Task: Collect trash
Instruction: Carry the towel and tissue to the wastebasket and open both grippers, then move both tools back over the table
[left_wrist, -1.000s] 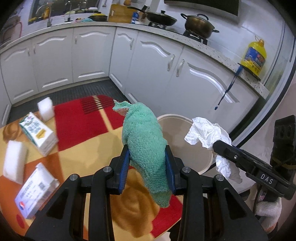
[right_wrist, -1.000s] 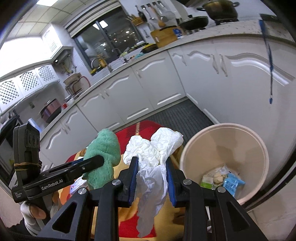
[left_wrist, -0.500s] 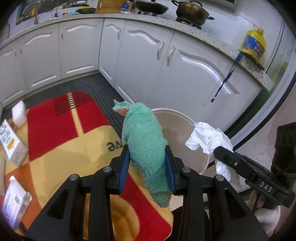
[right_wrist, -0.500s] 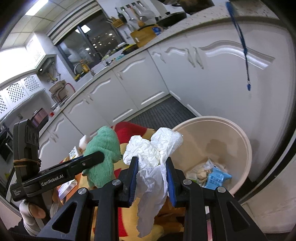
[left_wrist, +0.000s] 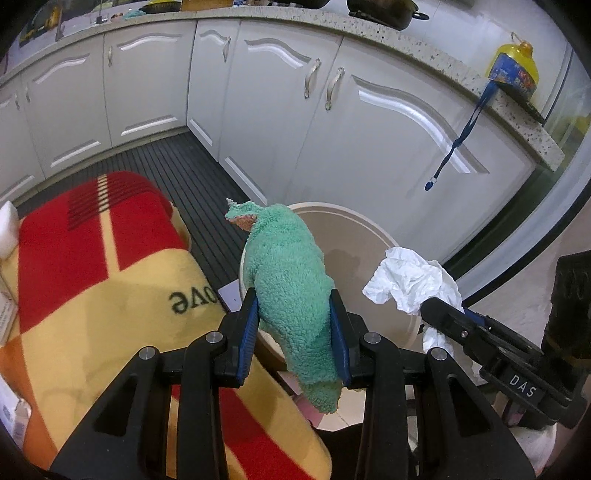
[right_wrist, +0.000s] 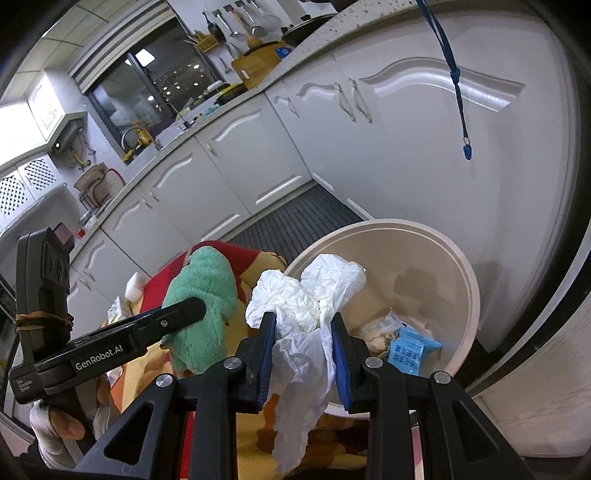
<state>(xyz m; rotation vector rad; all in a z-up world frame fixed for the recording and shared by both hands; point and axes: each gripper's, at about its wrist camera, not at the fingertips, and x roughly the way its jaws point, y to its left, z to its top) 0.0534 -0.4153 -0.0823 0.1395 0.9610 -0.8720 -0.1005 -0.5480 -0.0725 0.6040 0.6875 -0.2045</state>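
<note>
A green cloth (left_wrist: 291, 280) is clamped by the left gripper (left_wrist: 293, 328), crumpled white paper (right_wrist: 306, 306) by the right gripper (right_wrist: 303, 347), above the beige bin (right_wrist: 458, 266).

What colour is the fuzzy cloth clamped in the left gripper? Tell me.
Mint green, with a small peach patch at its top tip; the fuzzy cloth shows best in the left wrist view.

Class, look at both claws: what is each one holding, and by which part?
Left claw: green fuzzy cloth, pinched near its lower end. Right claw: crumpled white tissue, pinched mid-wad.
</note>
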